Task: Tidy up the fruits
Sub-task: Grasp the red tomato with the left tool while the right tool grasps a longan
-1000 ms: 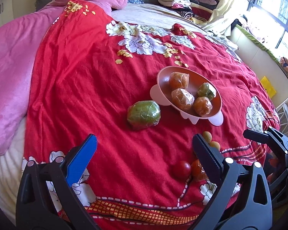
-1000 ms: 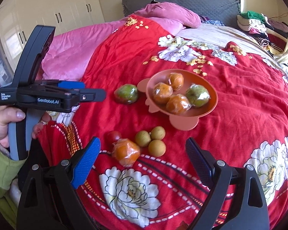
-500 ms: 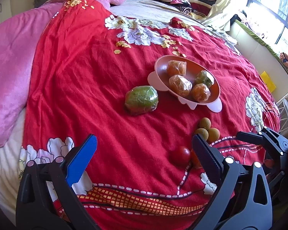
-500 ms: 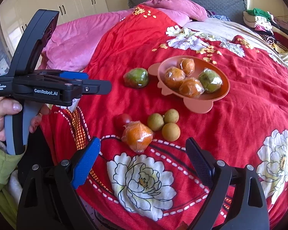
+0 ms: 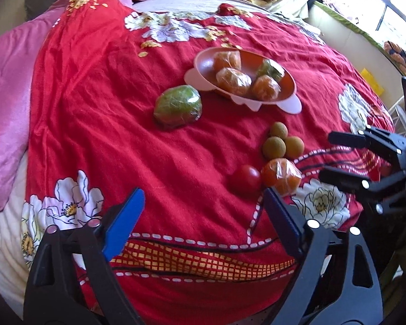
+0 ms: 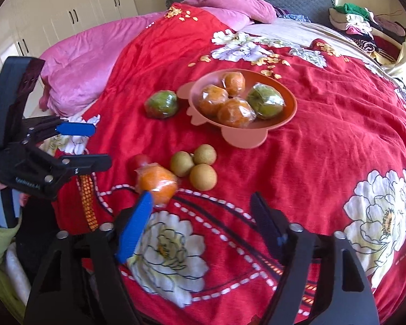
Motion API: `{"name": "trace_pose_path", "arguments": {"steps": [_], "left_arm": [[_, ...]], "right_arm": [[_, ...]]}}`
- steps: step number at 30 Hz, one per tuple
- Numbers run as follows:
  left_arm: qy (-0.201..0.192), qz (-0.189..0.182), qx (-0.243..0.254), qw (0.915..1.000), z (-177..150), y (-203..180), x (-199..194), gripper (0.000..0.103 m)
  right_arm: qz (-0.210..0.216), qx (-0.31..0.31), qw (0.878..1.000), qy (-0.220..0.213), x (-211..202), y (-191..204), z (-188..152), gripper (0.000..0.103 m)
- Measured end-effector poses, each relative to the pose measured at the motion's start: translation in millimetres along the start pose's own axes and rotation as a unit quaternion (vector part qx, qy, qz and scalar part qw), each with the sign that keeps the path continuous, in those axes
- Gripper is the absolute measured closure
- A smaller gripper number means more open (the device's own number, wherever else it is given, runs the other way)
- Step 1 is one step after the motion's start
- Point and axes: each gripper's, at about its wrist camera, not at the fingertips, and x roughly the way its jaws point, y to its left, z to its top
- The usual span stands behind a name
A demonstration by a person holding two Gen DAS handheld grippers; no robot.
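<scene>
In the left wrist view, the left gripper [image 5: 204,203] is seen spread, its jaws closing, with only the red floral bedspread [image 5: 94,108] between them. A red tomato [image 5: 245,180] and a wrapped orange [image 5: 281,176] lie just beyond the right-hand finger, touching each other. Three small brown-green fruits [image 5: 281,140] are clustered behind them. A wrapped green fruit [image 5: 178,107] lies farther off, beside the pink bowl [image 5: 203,67], in which four wrapped fruits are held. The right gripper [image 5: 327,155] is seen at the right edge, near the orange.

In the right wrist view, the right gripper [image 6: 201,205] is spread and closing, nothing pinched. The wrapped orange [image 6: 156,182] lies at the tip of the blue finger; contact cannot be told. The left gripper [image 6: 101,146] is seen on the left, near the tomato [image 6: 140,160].
</scene>
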Motion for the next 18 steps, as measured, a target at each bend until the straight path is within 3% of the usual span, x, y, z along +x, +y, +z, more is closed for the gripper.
{"name": "trace_pose_path", "arguments": {"steps": [2, 7, 18], "left_arm": [[0.005, -0.007, 0.008, 0.9999, -1.2, -4.2, 3.6, 0.032], [0.015, -0.019, 0.030, 0.9993, -2.6, -14.4, 14.0, 0.043], [0.017, -0.031, 0.033, 0.9988, 5.4, -16.9, 28.9, 0.052]], "right_arm": [[-0.003, -0.005, 1.000, 0.003, 2.6, -2.0, 0.6, 0.045], [0.003, -0.024, 1.000, 0.011, 10.8, -2.8, 4.2, 0.057], [0.008, -0.041, 0.999, 0.026, 33.4, -3.3, 10.4, 0.069]]}}
